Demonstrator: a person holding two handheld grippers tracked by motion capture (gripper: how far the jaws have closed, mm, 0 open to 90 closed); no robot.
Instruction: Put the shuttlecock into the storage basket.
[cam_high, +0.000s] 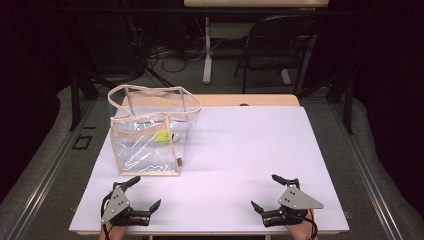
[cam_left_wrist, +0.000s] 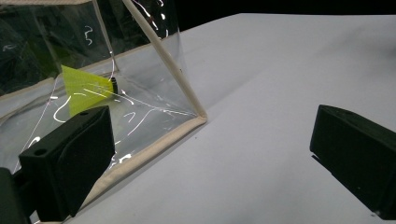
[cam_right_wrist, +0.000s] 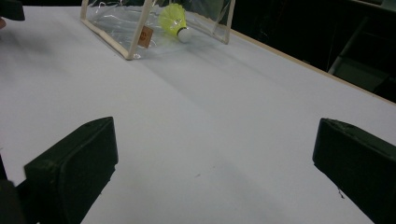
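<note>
Left gripper (cam_high: 141, 194) jaws spread wide, empty, resting low on the bench (cam_high: 240, 150). Clear bag (cam_high: 150, 135) stands just ahead of it, apart, with a yellow shuttlecock (cam_high: 161, 135) inside. Right gripper (cam_high: 272, 192) also wide apart, empty, bag well off ahead to its left.

Left gripper (cam_left_wrist: 210, 154) hovering wide open beside clear bag (cam_left_wrist: 140, 98); yellow shuttlecock (cam_left_wrist: 86, 88) lying inside, white table (cam_left_wrist: 280, 84) underneath.

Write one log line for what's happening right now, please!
left gripper: jaws open, beside clear bag | right gripper: jaws open, holding nothing | yellow shuttlecock: inside bag | table
</note>
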